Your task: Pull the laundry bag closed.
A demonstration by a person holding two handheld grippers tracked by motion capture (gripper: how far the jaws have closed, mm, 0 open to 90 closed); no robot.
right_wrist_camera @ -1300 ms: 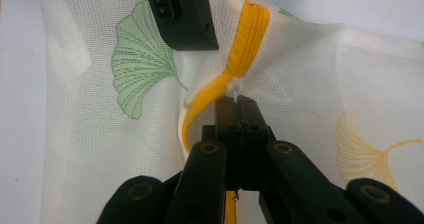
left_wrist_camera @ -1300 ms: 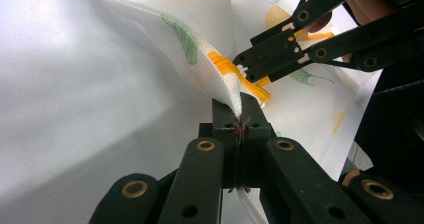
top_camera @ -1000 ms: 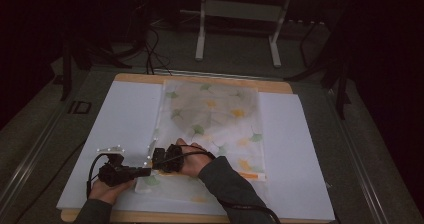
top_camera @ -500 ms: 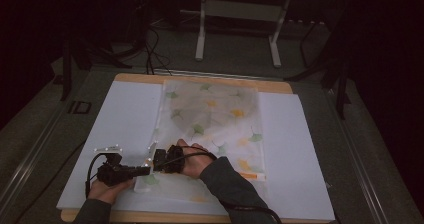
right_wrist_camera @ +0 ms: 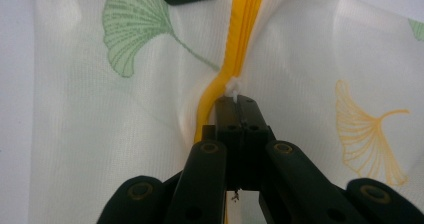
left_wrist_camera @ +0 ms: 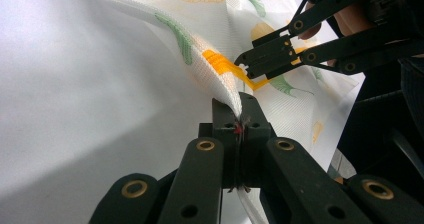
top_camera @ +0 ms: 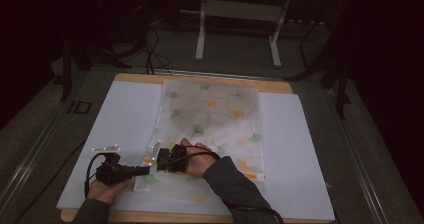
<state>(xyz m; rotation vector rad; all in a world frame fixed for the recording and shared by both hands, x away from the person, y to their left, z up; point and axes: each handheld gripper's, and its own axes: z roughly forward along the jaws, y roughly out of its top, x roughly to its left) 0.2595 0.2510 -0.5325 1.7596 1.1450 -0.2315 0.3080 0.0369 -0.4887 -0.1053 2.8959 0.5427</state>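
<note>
A see-through mesh bag printed with green and yellow ginkgo leaves lies on a white mat. A yellow zipper runs along its near-left edge. My left gripper is shut on the bag's corner and lifts the mesh into a ridge. My right gripper is shut on the small white zipper pull. In the high view the left gripper and the right gripper meet tip to tip at the bag's near-left corner. The right gripper shows just beyond the left one's jaws.
The mat rests on a wooden table, with bare white mat to the right of the bag. Behind the table stands a metal frame, and cables lie on the dark floor. A black cable loops by the left hand.
</note>
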